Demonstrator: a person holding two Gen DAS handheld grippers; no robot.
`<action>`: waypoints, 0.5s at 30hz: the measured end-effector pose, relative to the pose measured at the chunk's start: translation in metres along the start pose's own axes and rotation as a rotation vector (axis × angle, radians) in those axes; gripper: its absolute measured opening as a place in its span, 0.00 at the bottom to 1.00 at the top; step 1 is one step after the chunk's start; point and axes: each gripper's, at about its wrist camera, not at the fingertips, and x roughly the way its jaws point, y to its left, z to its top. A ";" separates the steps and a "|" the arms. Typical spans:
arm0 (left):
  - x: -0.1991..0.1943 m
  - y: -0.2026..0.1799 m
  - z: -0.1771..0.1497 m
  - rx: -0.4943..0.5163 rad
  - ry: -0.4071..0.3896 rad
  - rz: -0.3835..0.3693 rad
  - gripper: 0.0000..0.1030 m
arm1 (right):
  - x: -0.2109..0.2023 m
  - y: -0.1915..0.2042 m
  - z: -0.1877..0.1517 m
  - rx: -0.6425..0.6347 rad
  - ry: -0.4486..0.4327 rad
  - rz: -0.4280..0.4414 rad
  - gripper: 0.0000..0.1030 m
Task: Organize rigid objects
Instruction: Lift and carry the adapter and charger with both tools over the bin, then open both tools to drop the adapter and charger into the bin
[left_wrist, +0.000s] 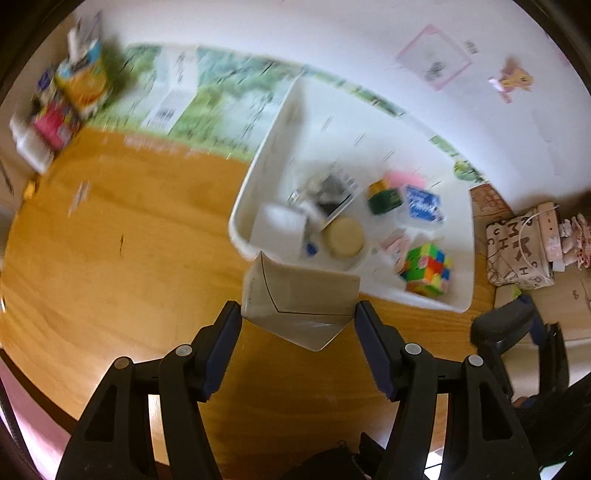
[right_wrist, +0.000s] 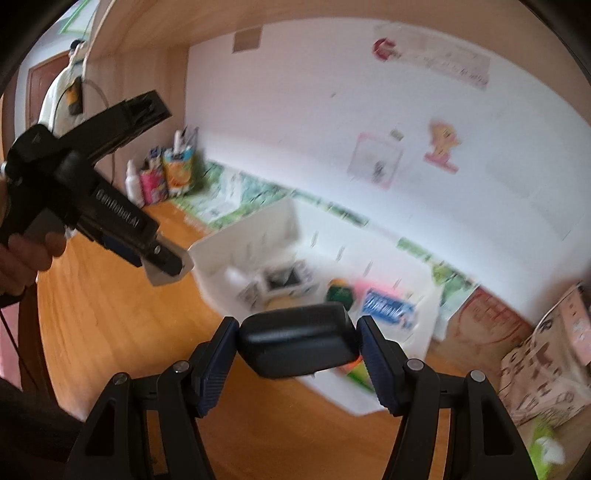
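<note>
My left gripper is shut on a beige angular box and holds it above the wooden table, just in front of the white bin. The bin holds a colourful puzzle cube, a round beige lid, a green tape roll, a blue packet and a white box. My right gripper is shut on a black rounded case, held above the bin's near side. The left gripper with its beige box shows at the left of the right wrist view.
Colourful cartons and a white bottle stand at the table's far left corner against the white wall. A green printed sheet lies behind the bin. A patterned bag and cardboard boxes sit to the right of the bin.
</note>
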 end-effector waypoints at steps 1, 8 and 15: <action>-0.002 -0.004 0.005 0.014 -0.010 0.000 0.65 | -0.002 -0.004 0.005 0.002 -0.010 -0.011 0.64; -0.019 -0.029 0.034 0.095 -0.092 -0.013 0.65 | -0.005 -0.031 0.030 0.008 -0.063 -0.070 0.64; -0.016 -0.033 0.049 0.132 -0.141 -0.022 0.65 | 0.013 -0.046 0.041 0.063 -0.071 -0.066 0.64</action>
